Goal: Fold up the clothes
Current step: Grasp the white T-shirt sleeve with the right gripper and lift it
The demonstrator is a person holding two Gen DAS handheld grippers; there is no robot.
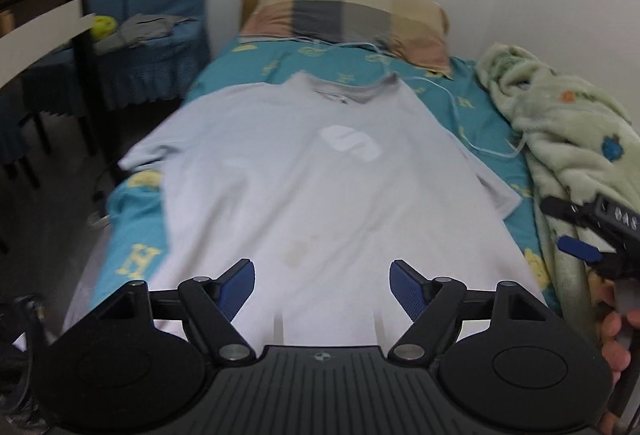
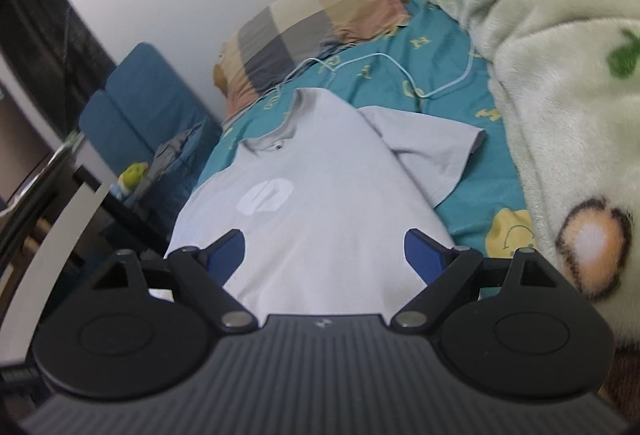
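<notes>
One pale T-shirt (image 1: 320,187) flat, front up, on teal bed sheet (image 1: 256,67); long axis along bed, collar toward one plaid pillow (image 1: 344,11), hem nearest grippers. Two sleeves spread sideways. Left gripper (image 1: 322,285) released, nothing between jaws. Right gripper (image 2: 324,255) spread wide, empty, above hem. One fleece blanket (image 1: 560,123) beside shirt.

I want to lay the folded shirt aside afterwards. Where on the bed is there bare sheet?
Bare teal sheet lies between the T-shirt's sleeve and the fleece blanket, and a strip between the collar and the checked pillow, though a thin cable crosses it. The blanket crowds the wall side; the shirt covers the middle.
</notes>
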